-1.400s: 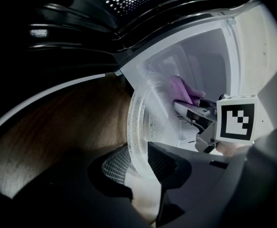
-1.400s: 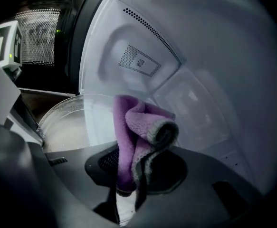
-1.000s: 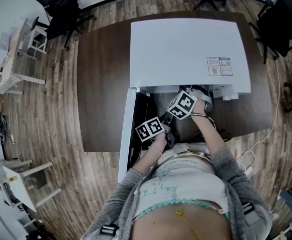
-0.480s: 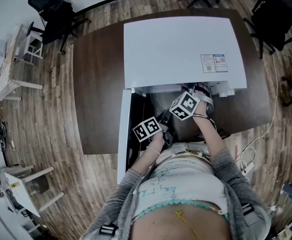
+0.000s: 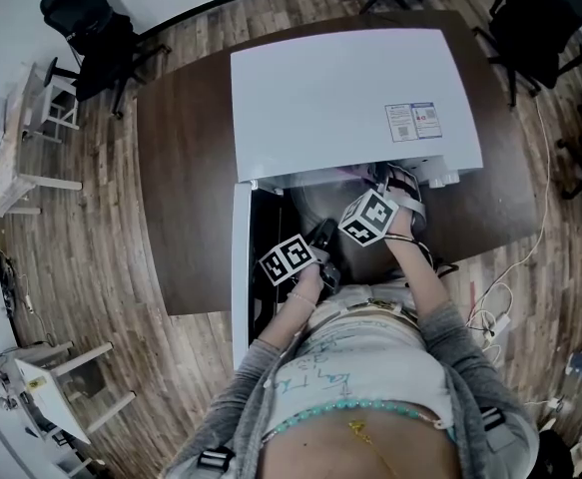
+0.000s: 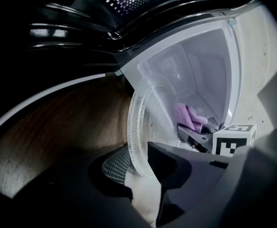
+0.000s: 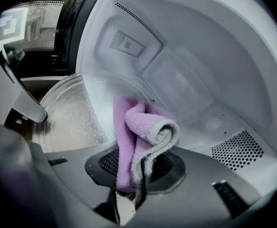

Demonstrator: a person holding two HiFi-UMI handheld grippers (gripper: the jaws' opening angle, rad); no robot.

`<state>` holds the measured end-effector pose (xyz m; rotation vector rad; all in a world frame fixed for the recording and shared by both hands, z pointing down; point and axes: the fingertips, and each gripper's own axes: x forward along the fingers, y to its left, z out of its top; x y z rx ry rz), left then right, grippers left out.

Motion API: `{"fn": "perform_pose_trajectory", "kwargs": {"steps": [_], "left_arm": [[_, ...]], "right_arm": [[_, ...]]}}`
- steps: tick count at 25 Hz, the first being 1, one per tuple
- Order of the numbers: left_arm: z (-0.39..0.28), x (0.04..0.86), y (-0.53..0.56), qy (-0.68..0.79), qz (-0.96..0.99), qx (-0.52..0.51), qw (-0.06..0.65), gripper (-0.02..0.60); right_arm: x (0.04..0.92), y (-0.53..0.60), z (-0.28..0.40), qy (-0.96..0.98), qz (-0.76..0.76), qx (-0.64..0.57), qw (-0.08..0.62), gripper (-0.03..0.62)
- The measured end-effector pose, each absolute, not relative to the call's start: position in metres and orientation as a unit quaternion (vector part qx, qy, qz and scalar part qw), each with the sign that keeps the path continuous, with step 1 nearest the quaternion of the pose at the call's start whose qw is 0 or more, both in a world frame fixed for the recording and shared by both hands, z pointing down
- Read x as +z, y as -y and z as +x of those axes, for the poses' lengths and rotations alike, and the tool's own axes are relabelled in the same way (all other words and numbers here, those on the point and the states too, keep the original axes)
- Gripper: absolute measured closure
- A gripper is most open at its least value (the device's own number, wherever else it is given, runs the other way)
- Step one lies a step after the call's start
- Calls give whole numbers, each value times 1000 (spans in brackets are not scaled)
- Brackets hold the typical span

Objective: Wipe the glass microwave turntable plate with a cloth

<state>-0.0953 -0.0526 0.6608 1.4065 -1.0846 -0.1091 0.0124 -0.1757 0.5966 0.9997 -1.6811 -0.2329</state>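
Observation:
The glass turntable plate (image 6: 145,122) stands tilted on its edge at the mouth of the white microwave (image 5: 340,98). My left gripper (image 6: 140,170) is shut on its lower rim. The right gripper view has the plate (image 7: 74,115) at its left, frosted with droplets. My right gripper (image 7: 133,172) is shut on a folded pink cloth (image 7: 138,132), which rests against the plate's face. The left gripper view has that cloth (image 6: 188,115) behind the plate, beside the right gripper's marker cube (image 6: 233,139). In the head view both marker cubes, left (image 5: 292,259) and right (image 5: 368,218), sit at the microwave opening.
The microwave door (image 5: 241,267) hangs open at the left, close to my left gripper. The white cavity walls (image 7: 200,56) surround my right gripper. The microwave stands on a dark brown table (image 5: 186,188). Black chairs (image 5: 86,23) and a cable (image 5: 490,317) are on the wooden floor.
My right gripper has shifted a little across the opening with the cloth in it. The left gripper still holds the plate in place. The head view has drifted slightly.

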Motion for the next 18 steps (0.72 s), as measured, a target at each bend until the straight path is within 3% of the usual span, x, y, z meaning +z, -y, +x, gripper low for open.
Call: {"fn": "perform_pose_trajectory", "kwargs": {"steps": [18], "left_arm": [[-96, 660, 53, 476, 616, -49, 626, 457]], "right_arm": [[618, 130, 51, 700, 429, -26, 570, 482]]}}
